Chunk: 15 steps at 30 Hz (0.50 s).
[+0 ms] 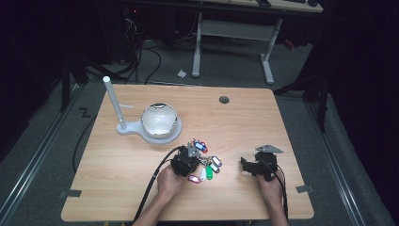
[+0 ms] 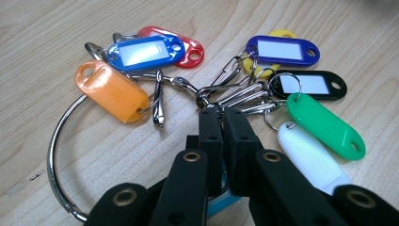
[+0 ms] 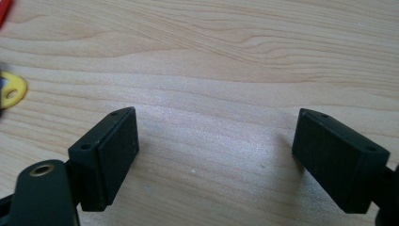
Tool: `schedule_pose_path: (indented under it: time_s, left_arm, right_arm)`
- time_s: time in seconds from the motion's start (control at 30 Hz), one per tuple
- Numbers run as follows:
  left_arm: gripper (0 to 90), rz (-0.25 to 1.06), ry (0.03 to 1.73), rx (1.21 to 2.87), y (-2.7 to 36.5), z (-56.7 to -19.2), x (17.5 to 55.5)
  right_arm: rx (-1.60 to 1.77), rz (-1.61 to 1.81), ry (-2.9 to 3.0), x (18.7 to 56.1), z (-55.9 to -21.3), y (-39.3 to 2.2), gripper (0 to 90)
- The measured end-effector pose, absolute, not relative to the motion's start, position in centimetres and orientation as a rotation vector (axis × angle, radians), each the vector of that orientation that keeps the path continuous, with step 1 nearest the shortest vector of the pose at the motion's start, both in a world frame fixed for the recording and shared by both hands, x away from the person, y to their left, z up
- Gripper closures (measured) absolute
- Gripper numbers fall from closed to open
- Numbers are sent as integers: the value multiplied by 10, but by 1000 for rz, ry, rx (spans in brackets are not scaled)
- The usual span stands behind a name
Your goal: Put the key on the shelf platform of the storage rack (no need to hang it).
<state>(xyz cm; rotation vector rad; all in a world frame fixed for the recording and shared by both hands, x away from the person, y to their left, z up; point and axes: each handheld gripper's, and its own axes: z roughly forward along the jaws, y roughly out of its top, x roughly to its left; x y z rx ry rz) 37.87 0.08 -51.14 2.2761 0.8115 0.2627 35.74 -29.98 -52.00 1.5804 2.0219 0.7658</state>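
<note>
Closed almost flat together, our left gripper (image 2: pixel 220 117) pinches at the cluster of metal clips (image 2: pixel 235 96) where the coloured key tags (image 2: pixel 141 52) join the big wire ring (image 2: pixel 54 155); whether a clip actually sits between the tips we cannot tell. Our right gripper (image 3: pixel 214 146) waits wide open and empty over bare table (image 1: pixel 244 117), beside the bunch. We'd judge it best to pinch one clip only and lift slowly, since neighbouring tags tangle. Farther back, well apart, stand a white bowl (image 1: pixel 160 120) and post (image 1: pixel 114 101).
</note>
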Motion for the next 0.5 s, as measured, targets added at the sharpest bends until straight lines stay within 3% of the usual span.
schedule_pose_path:
  time_s: [0.5]
  left_arm:
    - [872, 274, 805, 2143, 21, -479, 378]
  right_arm:
    - [1575, 767, 2025, 358, -520, -300, 152]
